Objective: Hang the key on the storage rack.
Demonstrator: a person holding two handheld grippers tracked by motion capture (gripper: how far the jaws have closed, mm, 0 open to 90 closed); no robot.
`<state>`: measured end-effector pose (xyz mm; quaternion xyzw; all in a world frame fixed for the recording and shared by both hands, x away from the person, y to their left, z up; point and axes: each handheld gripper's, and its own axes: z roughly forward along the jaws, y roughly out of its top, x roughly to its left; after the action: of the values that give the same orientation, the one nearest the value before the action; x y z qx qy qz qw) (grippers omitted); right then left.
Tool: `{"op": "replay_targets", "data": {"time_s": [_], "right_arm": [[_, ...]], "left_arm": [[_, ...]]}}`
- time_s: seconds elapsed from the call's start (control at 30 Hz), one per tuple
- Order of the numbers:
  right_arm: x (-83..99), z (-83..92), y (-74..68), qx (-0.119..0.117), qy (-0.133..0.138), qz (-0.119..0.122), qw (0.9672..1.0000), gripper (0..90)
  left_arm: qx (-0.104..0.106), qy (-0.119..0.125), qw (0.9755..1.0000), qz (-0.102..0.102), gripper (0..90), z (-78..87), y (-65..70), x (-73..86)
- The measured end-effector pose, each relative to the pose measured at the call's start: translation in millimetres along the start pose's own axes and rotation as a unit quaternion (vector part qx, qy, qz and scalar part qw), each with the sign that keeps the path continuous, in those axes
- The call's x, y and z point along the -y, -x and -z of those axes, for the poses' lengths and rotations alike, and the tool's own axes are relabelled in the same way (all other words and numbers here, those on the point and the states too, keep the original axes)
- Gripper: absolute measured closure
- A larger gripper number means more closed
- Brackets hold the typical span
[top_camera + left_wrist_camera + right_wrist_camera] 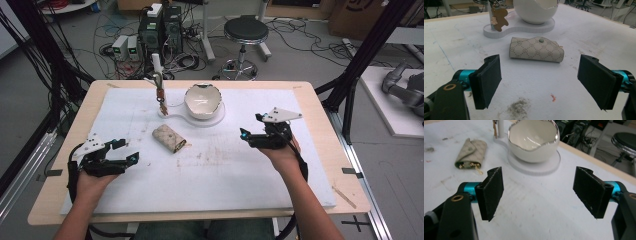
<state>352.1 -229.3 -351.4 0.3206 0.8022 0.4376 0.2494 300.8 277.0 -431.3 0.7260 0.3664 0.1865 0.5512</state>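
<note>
The key pouch [169, 138] lies on the table [310, 165], before the stand [159, 82] and left of the bowl [202, 101].

A beige fabric key pouch with a repeating monogram print [536, 50] lies beside a glossy white egg-shaped ceramic bowl [534, 141], its jagged rim perhaps silver-edged.

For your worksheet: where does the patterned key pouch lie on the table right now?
In the high view the key pouch lies on the white mat, left of centre, just in front of the white stand holding the egg-shaped bowl, between both grippers.
</note>
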Motion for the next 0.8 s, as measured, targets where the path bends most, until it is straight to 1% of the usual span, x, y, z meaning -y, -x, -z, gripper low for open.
{"op": "replay_targets", "data": {"time_s": [0.1, 0.2, 0.3, 0.4, 0.57, 0.7, 0.8], "right_arm": [[17.2, 6.8, 3.4, 0.005, -0.002, -0.017, 0.9998, 23.8], [32.7, 13.1, 6.0, 0.004, 0.006, -0.039, 0.9992, 23.8], [44.7, 16.2, 8.1, 0.006, 0.011, -0.051, 0.9986, 23.2], [50.1, 18.2, 9.8, 0.007, 0.009, -0.053, 0.9985, 22.0], [56.5, 22.9, 10.1, 0.008, 0.021, -0.052, 0.9984, 21.4], [66.0, 20.4, 10.8, 0.006, 0.01, -0.053, 0.9985, 21.1], [70.0, 17.2, 12.5, 0.007, -0.01, -0.051, 0.9986, 21.1]], "left_arm": [[0.0, -0.001, 1.0, 0.0, 19.2, 0.1, 0.5, 0.0], [0.001, -0.003, 1.0, -0.002, 19.2, -0.9, 0.8, -0.3], [0.003, -0.002, 1.0, -0.004, 19.2, -2.8, 1.1, -1.0], [0.003, -0.003, 1.0, -0.004, 19.2, -4.3, 2.0, -1.5], [0.003, -0.003, 1.0, -0.005, 19.2, -5.0, 1.9, -1.5], [0.003, -0.002, 1.0, -0.003, 19.2, -5.6, 0.7, -2.1], [0.003, -0.005, 1.0, -0.004, 19.2, -7.0, 1.0, -2.2]]}}
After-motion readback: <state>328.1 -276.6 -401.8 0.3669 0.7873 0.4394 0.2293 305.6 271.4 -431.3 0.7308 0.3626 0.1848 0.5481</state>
